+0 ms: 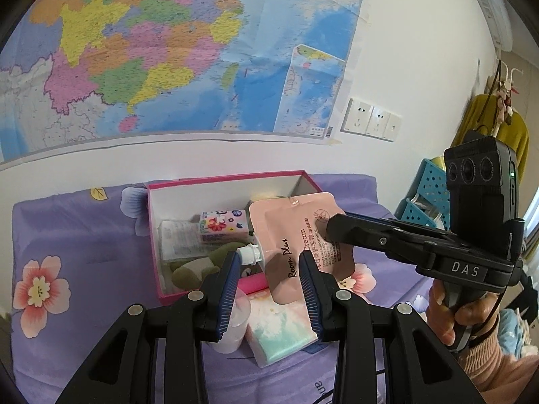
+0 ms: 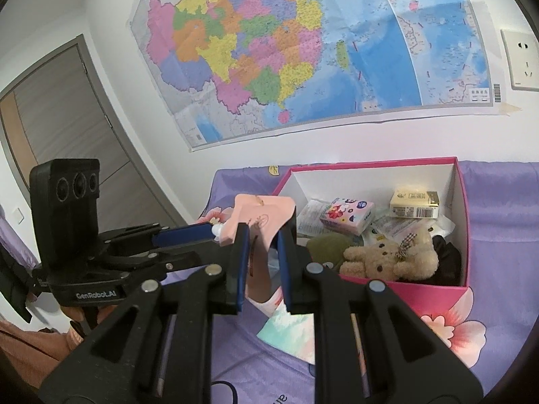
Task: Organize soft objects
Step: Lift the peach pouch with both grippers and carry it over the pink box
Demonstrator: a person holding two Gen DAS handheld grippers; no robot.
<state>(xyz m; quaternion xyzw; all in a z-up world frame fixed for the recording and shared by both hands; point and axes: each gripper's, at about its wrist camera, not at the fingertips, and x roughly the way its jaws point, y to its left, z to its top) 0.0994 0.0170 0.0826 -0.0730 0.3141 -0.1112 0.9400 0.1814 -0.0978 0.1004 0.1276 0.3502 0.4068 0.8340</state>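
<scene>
Blue pads of the left claw (image 1: 269, 262) frame the left wrist view, set narrow on the lower part of a pink pouch (image 1: 293, 232) by its white cap (image 1: 249, 254). From the right, the right claw (image 1: 331, 227) pinches the pouch's upper face (two grips likely keep the floppy thing from folding). Behind stands the pink box (image 1: 232, 179), already holding soft things, on a purple floral cloth (image 1: 77, 245); whether a bed or bench lies beneath cannot be told.

Black arms fill the right wrist view, where the right claw (image 2: 263, 245) is narrowed on the pouch (image 2: 266, 217), hanging just left of the box (image 2: 387, 288). A plush bear (image 2: 387, 256) lies inside. A map (image 2: 303, 50) covers the white wall; a door (image 2: 57, 128) stands at left.
</scene>
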